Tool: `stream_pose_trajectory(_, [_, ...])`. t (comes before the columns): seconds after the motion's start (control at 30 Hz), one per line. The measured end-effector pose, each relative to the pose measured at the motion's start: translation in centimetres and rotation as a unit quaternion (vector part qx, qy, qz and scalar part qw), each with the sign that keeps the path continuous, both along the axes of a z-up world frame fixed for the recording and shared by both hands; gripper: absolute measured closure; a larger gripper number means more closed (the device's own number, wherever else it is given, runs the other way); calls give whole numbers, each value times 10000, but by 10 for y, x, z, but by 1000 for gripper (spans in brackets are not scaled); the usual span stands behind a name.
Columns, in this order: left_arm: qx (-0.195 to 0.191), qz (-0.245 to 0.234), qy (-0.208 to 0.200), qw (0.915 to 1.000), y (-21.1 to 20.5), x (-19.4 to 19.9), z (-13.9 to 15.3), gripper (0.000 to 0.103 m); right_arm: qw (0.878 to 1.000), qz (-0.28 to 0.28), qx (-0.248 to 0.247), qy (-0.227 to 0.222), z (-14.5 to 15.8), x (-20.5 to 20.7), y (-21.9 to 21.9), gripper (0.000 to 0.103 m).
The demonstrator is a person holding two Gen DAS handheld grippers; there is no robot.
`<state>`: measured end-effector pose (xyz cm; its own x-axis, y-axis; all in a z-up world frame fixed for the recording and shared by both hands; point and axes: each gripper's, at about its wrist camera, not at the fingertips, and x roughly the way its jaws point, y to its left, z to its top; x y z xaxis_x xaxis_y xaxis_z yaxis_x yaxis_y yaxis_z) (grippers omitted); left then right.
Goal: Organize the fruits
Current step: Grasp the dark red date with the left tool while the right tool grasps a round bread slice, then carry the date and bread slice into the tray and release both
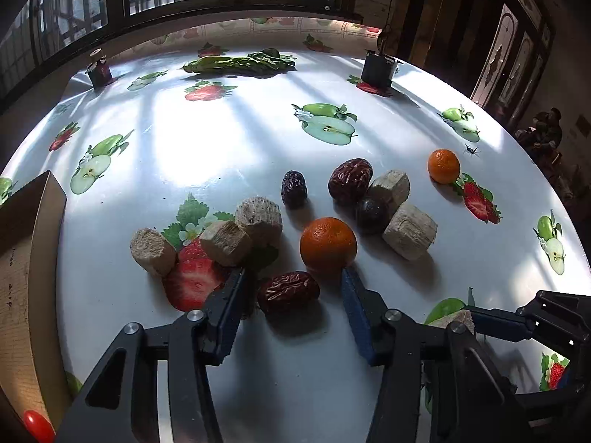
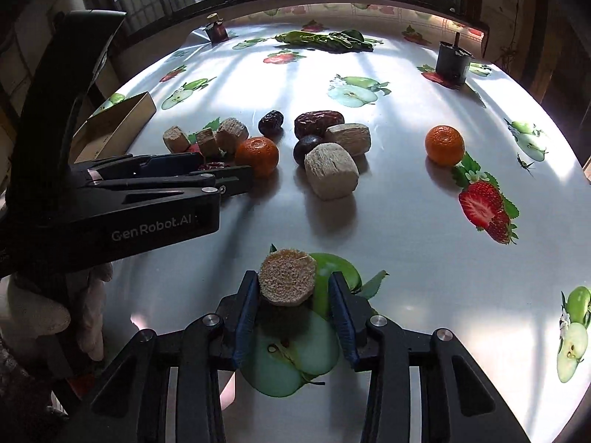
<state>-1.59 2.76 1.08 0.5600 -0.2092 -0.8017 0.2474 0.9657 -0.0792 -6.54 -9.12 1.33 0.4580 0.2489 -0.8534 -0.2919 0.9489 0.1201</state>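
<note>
My left gripper (image 1: 291,277) is open with a red date (image 1: 288,291) lying between its fingers on the table; an orange (image 1: 328,243) sits just beyond its right finger. My right gripper (image 2: 293,282) is open around a tan sugarcane chunk (image 2: 287,277), which touches the left finger; a gap shows on the right. More chunks (image 1: 225,241), two other dates (image 1: 349,181) (image 1: 294,188), a dark round fruit (image 1: 371,214) and a second orange (image 1: 443,166) lie ahead. The left gripper also shows in the right wrist view (image 2: 218,168).
A cardboard box (image 1: 33,258) stands at the left table edge with a red object (image 1: 37,424) in it. Leafy greens (image 1: 240,62), a dark cup (image 1: 378,70) and a small jar (image 1: 99,70) stand at the far side. The tablecloth has printed fruit.
</note>
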Motion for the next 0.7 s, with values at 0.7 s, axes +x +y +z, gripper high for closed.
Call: stream_pose_trajectory(0.7, [-547, 1119, -440, 9912, 149, -76, 71, 72, 9979, 449, 246, -385, 43, -17, 59, 70])
